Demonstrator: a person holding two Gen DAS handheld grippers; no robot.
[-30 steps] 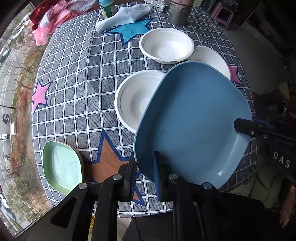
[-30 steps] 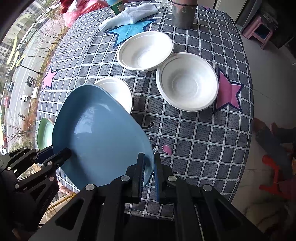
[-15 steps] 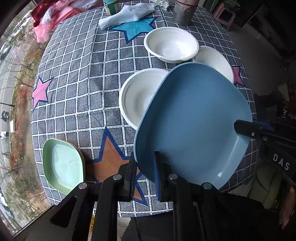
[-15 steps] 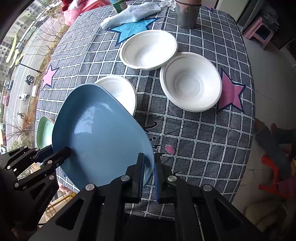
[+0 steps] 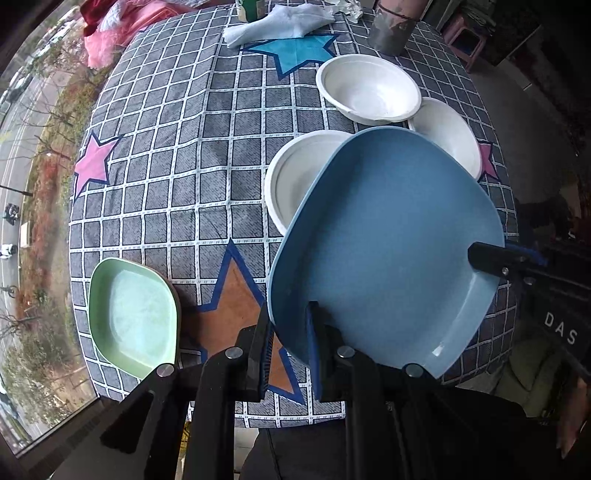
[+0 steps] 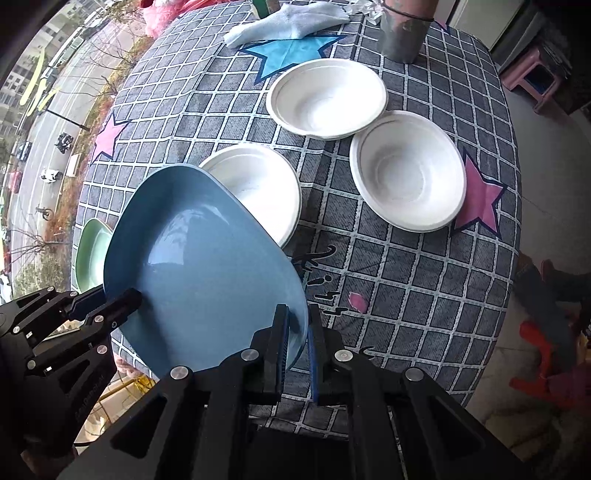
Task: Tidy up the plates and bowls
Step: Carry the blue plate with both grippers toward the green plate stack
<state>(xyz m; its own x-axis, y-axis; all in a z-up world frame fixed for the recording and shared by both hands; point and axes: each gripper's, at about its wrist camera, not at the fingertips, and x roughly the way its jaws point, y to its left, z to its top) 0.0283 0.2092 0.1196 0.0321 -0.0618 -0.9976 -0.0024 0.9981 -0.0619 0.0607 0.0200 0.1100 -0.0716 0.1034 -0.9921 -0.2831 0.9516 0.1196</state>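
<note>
— Start at the left edge. What's there?

— A pale green plate [image 5: 133, 317] lying flat near the table's near-left rim, on the grey checked tablecloth [image 5: 177, 155] with its coloured stars. In the right wrist view only a sliver of it shows behind the big plate.

— And next to it?

— The left gripper [image 5: 288, 343], pointing down, clenched on the near-left rim of the blue plate [image 5: 388, 240]; one finger lies under the rim, the other inside it. The plate is lifted and tilted above the table (its far edge covers part of a white dish).

— Which white dish?

— A shallow white plate [image 5: 295, 184] near the table's middle, just beyond the blue one. Further back sits a white bowl [image 5: 369, 92], and to its right a second white bowl [image 6: 408, 170], well seen from the right wrist, beside a pink star. The two bowls' rims look touching or nearly so; I cannot tell which.

— The right side of the blue plate?

— The right gripper [image 6: 295, 332] is clamped on the opposite rim, so both hold the same plate. In the left view its black fingertips [image 5: 487, 256] show at the plate's right edge.

— Anything at the back?

— A crumpled white cloth [image 5: 277, 22] over a blue star, and a grey metal can [image 5: 391, 29] to its right, upright.
</note>
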